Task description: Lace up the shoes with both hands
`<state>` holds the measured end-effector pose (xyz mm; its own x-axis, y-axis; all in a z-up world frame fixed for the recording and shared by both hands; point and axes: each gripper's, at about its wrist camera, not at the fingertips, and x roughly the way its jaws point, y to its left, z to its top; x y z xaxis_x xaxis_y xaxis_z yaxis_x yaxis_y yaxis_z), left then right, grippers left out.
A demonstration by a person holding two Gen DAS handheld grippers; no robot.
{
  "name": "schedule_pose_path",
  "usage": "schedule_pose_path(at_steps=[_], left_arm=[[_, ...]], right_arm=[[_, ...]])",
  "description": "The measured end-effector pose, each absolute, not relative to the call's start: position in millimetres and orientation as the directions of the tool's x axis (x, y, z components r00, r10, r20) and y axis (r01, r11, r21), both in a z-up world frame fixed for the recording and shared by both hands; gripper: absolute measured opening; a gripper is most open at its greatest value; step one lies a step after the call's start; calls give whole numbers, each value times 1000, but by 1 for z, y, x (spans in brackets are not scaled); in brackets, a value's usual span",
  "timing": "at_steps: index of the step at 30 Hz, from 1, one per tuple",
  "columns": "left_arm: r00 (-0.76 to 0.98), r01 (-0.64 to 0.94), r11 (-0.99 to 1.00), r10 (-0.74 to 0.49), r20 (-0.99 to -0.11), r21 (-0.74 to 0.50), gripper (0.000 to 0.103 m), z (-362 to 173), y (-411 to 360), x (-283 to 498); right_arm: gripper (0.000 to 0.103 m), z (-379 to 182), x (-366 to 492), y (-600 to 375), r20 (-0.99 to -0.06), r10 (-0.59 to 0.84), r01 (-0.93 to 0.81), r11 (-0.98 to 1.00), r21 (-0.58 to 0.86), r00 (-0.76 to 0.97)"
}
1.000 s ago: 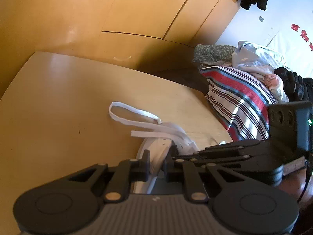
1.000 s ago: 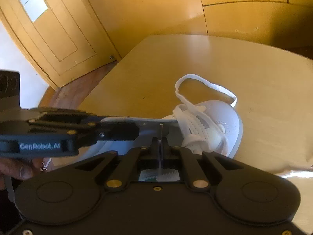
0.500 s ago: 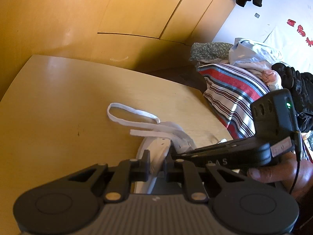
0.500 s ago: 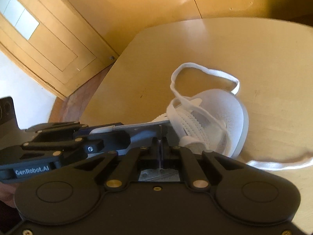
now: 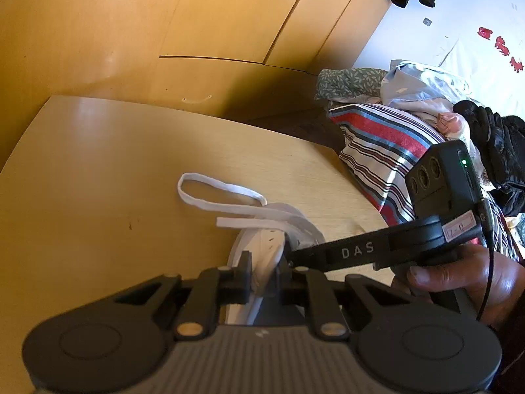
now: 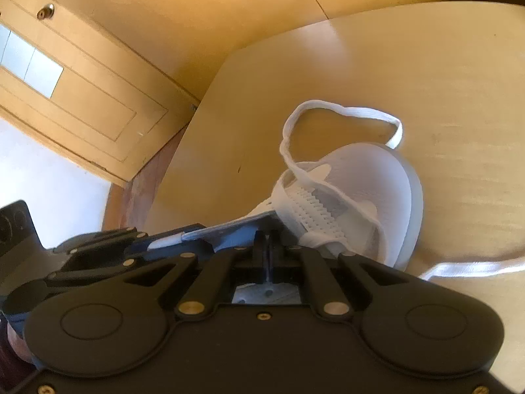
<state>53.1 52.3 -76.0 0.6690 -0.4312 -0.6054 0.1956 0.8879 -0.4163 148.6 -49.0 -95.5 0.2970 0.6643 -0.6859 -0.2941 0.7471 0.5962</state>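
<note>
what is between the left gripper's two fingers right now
In the left wrist view, the left gripper has the white shoe's side wall between its fingers, which close on it. The right gripper's tip reaches in just beside it.

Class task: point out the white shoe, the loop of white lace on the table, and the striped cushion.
white shoe (image 6: 367, 177): right wrist view, on its mesh toe.
lace loop (image 6: 357, 112): right wrist view, on the far band of the loop.
striped cushion (image 5: 390, 144): left wrist view, on a red stripe.
</note>
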Motion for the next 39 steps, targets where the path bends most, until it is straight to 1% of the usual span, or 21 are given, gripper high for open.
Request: schedule_pose_path(at_steps=[7,10,20,25,39], left_arm=[[669,201,891,-428,-608,-406,14,-76,52,54],[669,202,892,-427,-608,-405,14,-76,52,54],[668,200,893,-425,-611,-403,14,-75,52,54],[670,188,891,-425,-609,-414,14,-76,55,55],[666,190,887,-431,-609,-420,14,-75,55,56]], right_arm=[[1,-94,145,-55,-683,669,-274,744,610,294],[0,-102,149,-61,-656,697,-221,716,662,290],[0,-107,152,-61,-647,704,-195,706,681,292],[0,-112,152,-66,-618,732,-158,672,723,285],[0,-110,150,-63,-617,724,-158,679,717,308]])
